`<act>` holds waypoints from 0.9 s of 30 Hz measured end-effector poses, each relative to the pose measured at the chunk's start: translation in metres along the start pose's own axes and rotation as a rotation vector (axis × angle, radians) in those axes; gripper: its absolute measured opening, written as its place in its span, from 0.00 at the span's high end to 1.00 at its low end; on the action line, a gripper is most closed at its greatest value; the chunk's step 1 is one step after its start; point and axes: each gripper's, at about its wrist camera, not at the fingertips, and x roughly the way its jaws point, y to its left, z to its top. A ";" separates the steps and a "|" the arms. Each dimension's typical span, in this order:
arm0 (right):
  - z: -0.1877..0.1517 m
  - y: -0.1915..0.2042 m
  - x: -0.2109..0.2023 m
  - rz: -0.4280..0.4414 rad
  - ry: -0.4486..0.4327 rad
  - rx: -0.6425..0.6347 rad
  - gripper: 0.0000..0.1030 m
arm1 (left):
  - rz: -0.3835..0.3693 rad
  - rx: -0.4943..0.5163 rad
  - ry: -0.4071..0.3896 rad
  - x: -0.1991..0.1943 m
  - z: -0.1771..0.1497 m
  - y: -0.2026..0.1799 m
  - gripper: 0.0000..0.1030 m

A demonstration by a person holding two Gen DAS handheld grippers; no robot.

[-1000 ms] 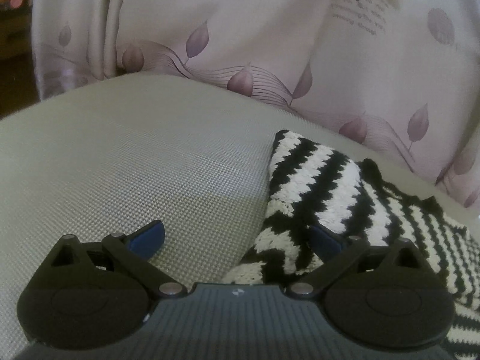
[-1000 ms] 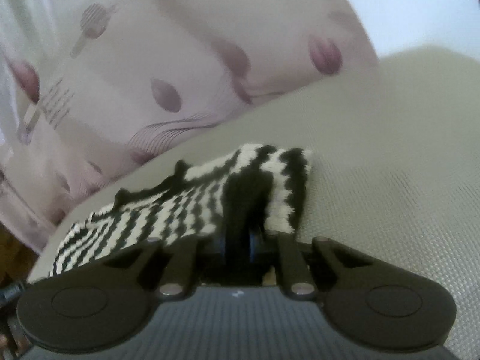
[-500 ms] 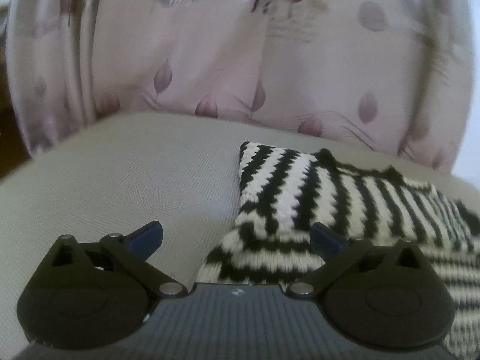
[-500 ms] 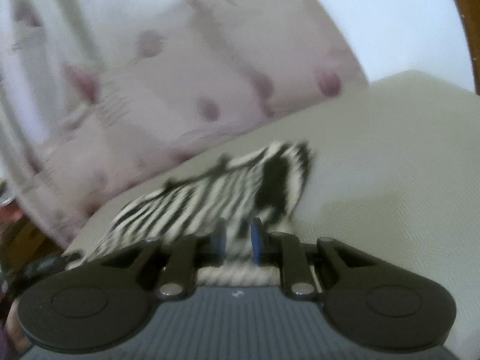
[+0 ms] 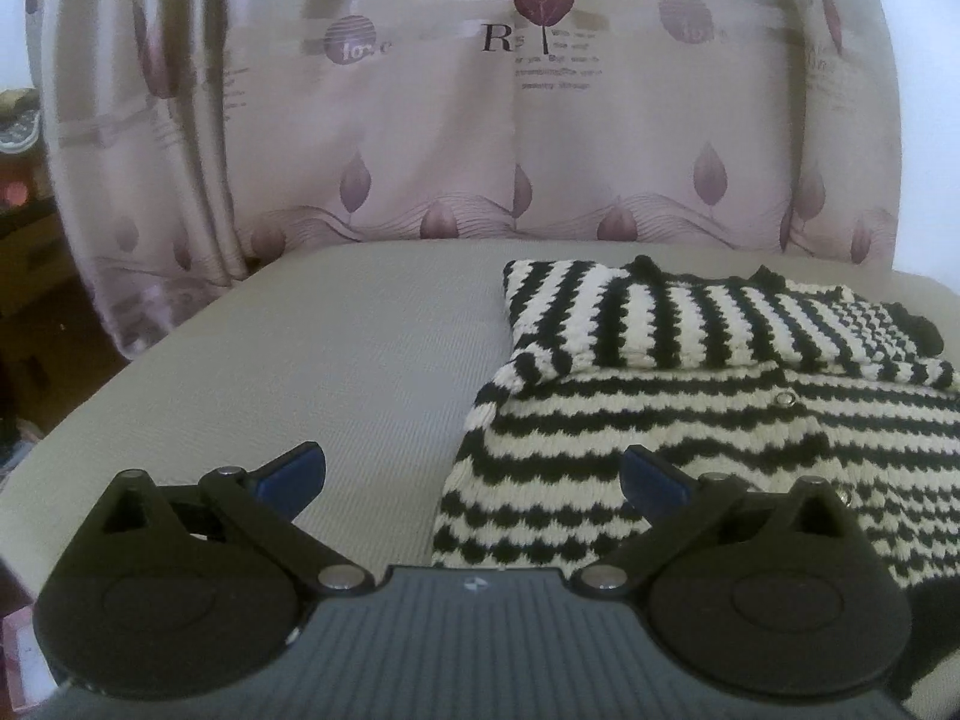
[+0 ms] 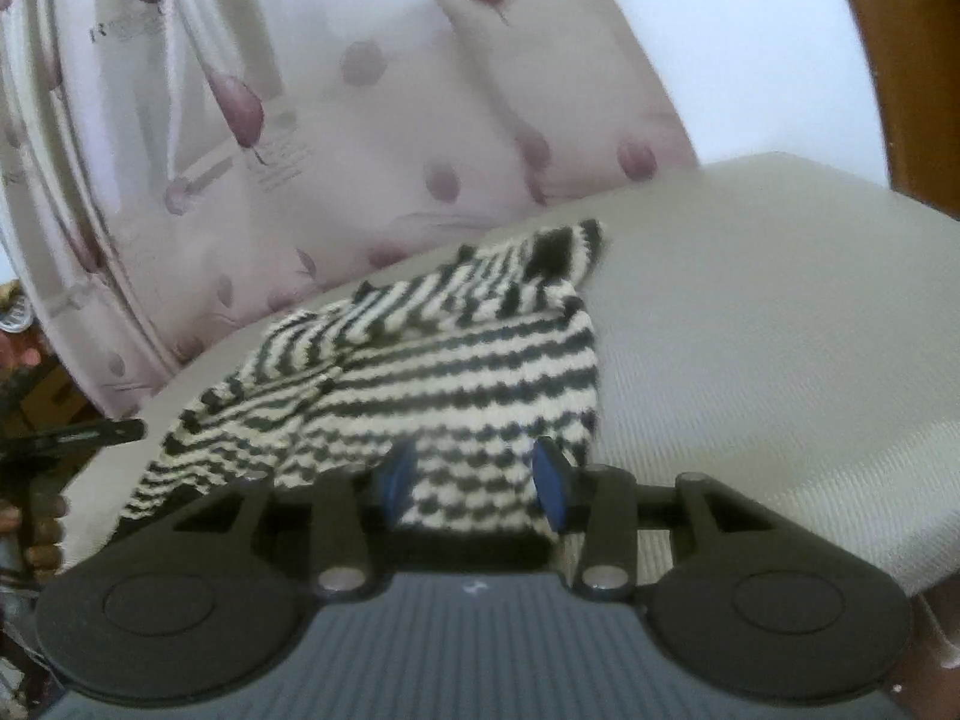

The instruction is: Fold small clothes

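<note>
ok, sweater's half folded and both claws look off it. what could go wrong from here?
1. The right claw is opening low over the striped sweater; a pad could snag the loose knit and drag the fold open.
2. The folded-over sleeve lies loose on top and may slide off.
3. The sweater sits close to the cushion's near edge, so a pull could tip it off.
</note>
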 end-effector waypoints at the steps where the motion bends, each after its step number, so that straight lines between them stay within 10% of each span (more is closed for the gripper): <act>1: -0.001 0.001 0.001 -0.012 0.001 -0.007 0.59 | 0.001 -0.002 0.001 -0.002 -0.002 0.001 0.00; 22: -0.025 -0.003 0.012 -0.057 0.033 0.059 0.43 | 0.010 0.048 0.052 0.000 -0.023 0.001 0.00; 27: -0.025 -0.006 0.012 -0.038 0.033 0.072 0.38 | -0.086 -0.015 0.061 0.003 -0.025 0.024 0.01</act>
